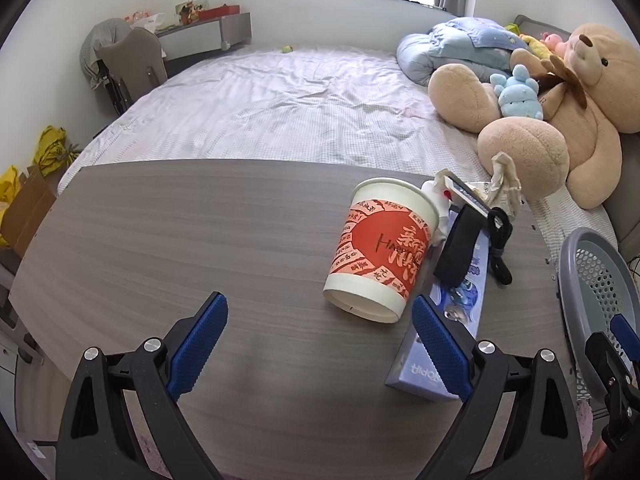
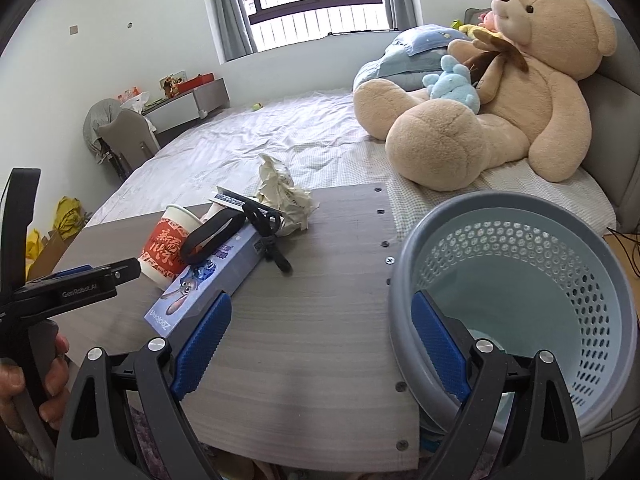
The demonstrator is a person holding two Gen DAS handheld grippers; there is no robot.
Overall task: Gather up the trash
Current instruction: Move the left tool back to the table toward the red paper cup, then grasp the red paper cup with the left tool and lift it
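A red and white paper cup (image 1: 380, 246) (image 2: 168, 242) stands on the grey wooden table (image 1: 180, 240) (image 2: 320, 288). Beside it lie a long blue box (image 1: 444, 320) (image 2: 208, 280), a black strap (image 1: 460, 244) (image 2: 212, 236) and a crumpled paper wad (image 1: 506, 184) (image 2: 286, 196). A grey and blue perforated bin (image 2: 532, 292) (image 1: 600, 288) stands at the table's right edge. My left gripper (image 1: 320, 332) is open and empty, just short of the cup. My right gripper (image 2: 320, 332) is open and empty, its right finger over the bin's rim.
A bed (image 1: 280, 100) lies behind the table with a big teddy bear (image 2: 500, 92), a blue plush and a blue quilt (image 1: 452, 44). A chair (image 1: 128, 64) and desk stand at the far left. Yellow bags (image 1: 52, 148) sit on the floor at left.
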